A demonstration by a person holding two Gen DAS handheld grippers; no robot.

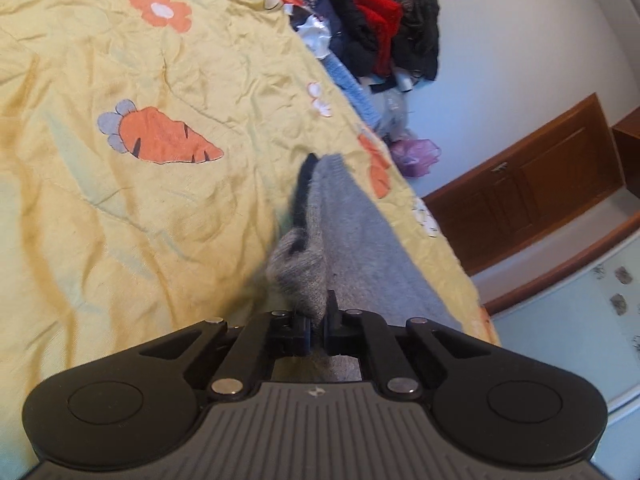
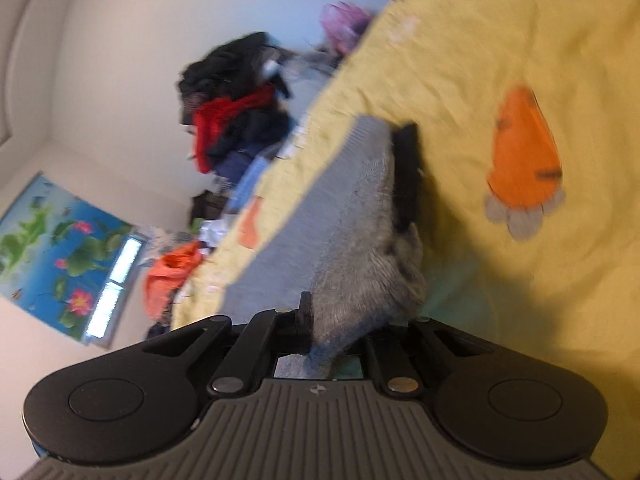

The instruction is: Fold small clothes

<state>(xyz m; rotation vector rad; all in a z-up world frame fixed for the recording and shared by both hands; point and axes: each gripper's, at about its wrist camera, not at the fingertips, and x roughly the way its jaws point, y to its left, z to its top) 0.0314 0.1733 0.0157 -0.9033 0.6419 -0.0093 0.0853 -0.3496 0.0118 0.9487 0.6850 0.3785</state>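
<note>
Two grippers, one garment: both tools pinch the same small grey knitted piece over the bed, which I judge to be the lift before a fold.

Bed cover: crumpled yellow quilted cotton spread [image 1: 120, 208] printed with orange carrots and flowers; it serves as the wide, soft folding surface under the garment.

Clothes heap: dark, red and blue unsorted clothes [image 1: 372, 28] piled against the pale wall beyond the bed's far edge — kept well apart, probably so the working area holds only the piece in hand.

Cabinet: low brown wooden cupboard [image 1: 532, 184] on the floor past the bed; no part in the task.

Garment: small grey woollen knit with a dark trim along one edge [image 1: 352, 220], perhaps a sock, though I cannot tell for sure. Its near end is bunched at the jaws, while the rest stretches away towards the bed's edge, so the cloth can hang straight.

Left gripper: black two-finger tool [image 1: 316, 328], jaws clenched on the bunched near end of the knit.

Right gripper: matching black tool [image 2: 336, 336], jaws closed on grey cloth with a bluish tip poking back between them — a grip near the same end, probably to spread that edge flat.

Risk: fuzzy wool could slip from a thin pinch.
</note>
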